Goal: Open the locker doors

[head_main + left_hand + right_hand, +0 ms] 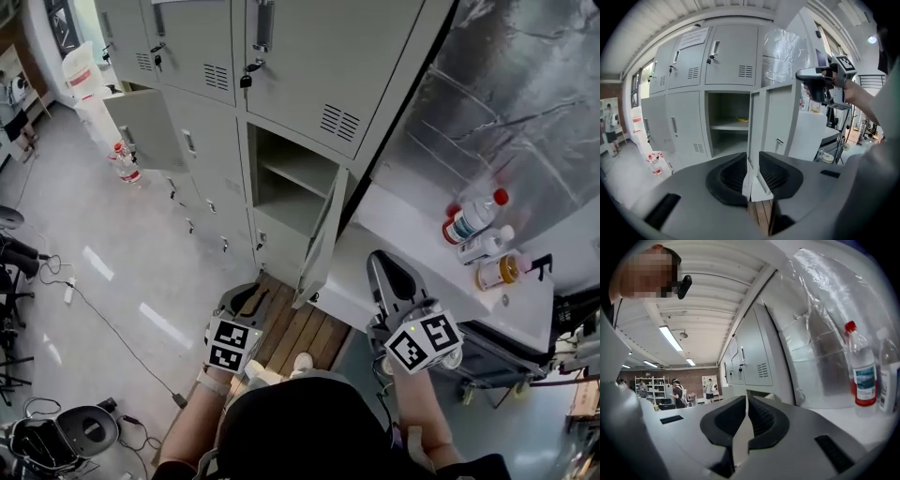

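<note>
Standing at a wooden pallet (298, 330) before a bank of grey lockers (309, 66), the person holds a gripper in each hand. The locker door (324, 234) in the middle row hangs wide open, hinged on its right side and swung out toward the person. The compartment (281, 192) behind it has a shelf across its middle, with something small and yellow lying on that shelf; what it is I cannot tell.

The left gripper (751, 168) is held low, just to the left of that door's free lower corner. Its jaws stand apart. From its own view the door's edge lines up with the gap between them. From above, though, a strip of pallet boards shows between the gripper and the door, so the pads are not pressing on anything.

The right gripper (747, 408) is raised over the near edge of a white counter (412, 248) that runs along the right of the lockers. Its jaws are closed together with nothing held between them.

On the counter, well ahead of that gripper, a red-capped bottle (473, 216) stands upright with a white-capped bottle (487, 244) just beside it. A yellowish container (497, 272) sits near them. Crinkled silver foil (506, 103) covers the wall behind the counter.

Farther left in the bank a second door (141, 127) also stands open, with a plastic bottle (127, 164) on the floor near it. The top-row doors above are closed.
</note>
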Demonstrator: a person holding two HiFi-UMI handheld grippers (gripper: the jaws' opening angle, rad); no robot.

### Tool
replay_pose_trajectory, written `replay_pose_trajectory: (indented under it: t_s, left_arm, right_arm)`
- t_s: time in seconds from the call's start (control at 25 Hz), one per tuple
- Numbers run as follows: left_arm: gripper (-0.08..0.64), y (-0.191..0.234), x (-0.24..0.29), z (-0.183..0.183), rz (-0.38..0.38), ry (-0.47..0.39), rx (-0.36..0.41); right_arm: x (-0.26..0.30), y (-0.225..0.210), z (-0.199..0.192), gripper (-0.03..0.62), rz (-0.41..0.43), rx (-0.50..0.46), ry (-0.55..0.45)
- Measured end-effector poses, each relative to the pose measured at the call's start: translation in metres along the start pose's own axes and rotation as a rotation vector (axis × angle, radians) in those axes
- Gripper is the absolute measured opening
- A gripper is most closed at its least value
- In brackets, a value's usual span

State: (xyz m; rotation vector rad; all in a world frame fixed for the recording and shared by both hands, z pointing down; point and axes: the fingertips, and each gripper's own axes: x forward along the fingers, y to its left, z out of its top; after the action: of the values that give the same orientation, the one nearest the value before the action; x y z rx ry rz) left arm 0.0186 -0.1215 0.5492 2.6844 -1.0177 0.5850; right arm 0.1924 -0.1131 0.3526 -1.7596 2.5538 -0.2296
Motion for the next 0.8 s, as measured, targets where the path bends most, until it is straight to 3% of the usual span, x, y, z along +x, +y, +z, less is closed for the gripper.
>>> replay_pose_trajectory:
  t_s: [0.16, 0.36, 0.6, 0.8]
  left_arm:
    - [0.084, 0.038, -0.026, 0.016, 0.071, -0.042, -0.017]
    - [0.069, 0.085, -0.064, 0.036, 0.165, -0.093, -0.046]
    - [0.060, 0.130, -0.107, 0.045, 0.255, -0.127, -0.071]
    - [0.057, 0.152, -0.125, 0.043, 0.323, -0.141, -0.111]
  right_arm:
    - [0.041, 0.026, 0.034, 0.041, 0.047, -0.091, -0.014]
    - [0.096, 0.070, 0.059, 0.041, 0.104, -0.112, -0.033]
    - [0.161, 0.104, 0.093, 0.046, 0.077, -0.204, -0.103]
    - [0.214, 0.118, 0.118, 0.127, 0.071, -0.236, -0.140]
